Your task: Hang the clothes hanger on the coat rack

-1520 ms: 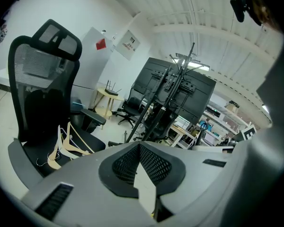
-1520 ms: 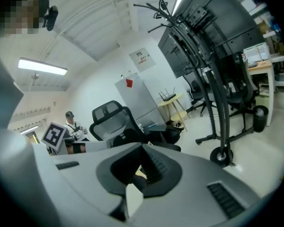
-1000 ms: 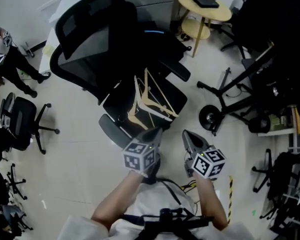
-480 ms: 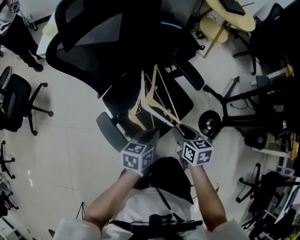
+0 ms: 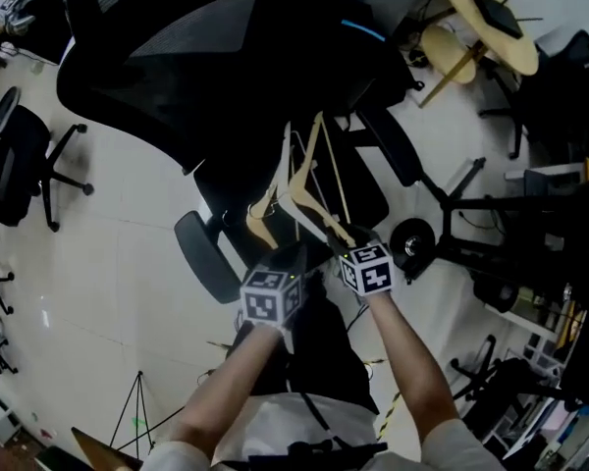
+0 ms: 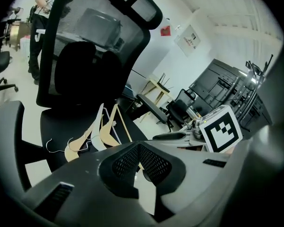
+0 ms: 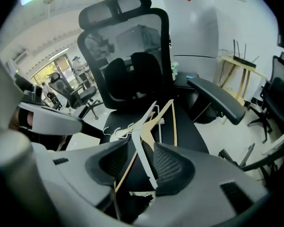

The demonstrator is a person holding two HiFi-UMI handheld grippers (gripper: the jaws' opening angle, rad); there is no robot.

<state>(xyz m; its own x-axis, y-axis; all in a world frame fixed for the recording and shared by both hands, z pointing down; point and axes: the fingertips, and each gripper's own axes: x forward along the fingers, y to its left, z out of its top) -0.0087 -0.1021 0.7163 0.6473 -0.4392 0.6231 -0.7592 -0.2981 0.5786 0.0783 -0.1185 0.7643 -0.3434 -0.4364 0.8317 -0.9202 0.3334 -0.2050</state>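
Note:
A small pile of clothes hangers, pale wood (image 5: 321,161) and white (image 5: 296,202), lies on the seat of a black mesh office chair (image 5: 226,57). My right gripper (image 5: 340,239) is at the near end of the pile. Its jaws have just been opening and now stand apart, with a white hanger arm (image 7: 143,161) and a wooden arm (image 7: 124,171) running between them, not pressed. My left gripper (image 5: 293,259) hovers beside it at the seat's front edge, its jaws (image 6: 139,147) closed to a point with nothing between them. The hangers (image 6: 103,131) lie ahead of it.
The chair's armrests (image 5: 396,147) flank the seat. A round wooden side table (image 5: 491,23) with a router stands at the far right. A black wheeled frame (image 5: 452,226) is on the right, other office chairs (image 5: 25,165) on the left, a tripod (image 5: 137,410) near my feet.
Both grippers have sunk and moved forward to the chair seat. The right gripper's jaws went from shut to apart and now straddle the near ends of the hangers.

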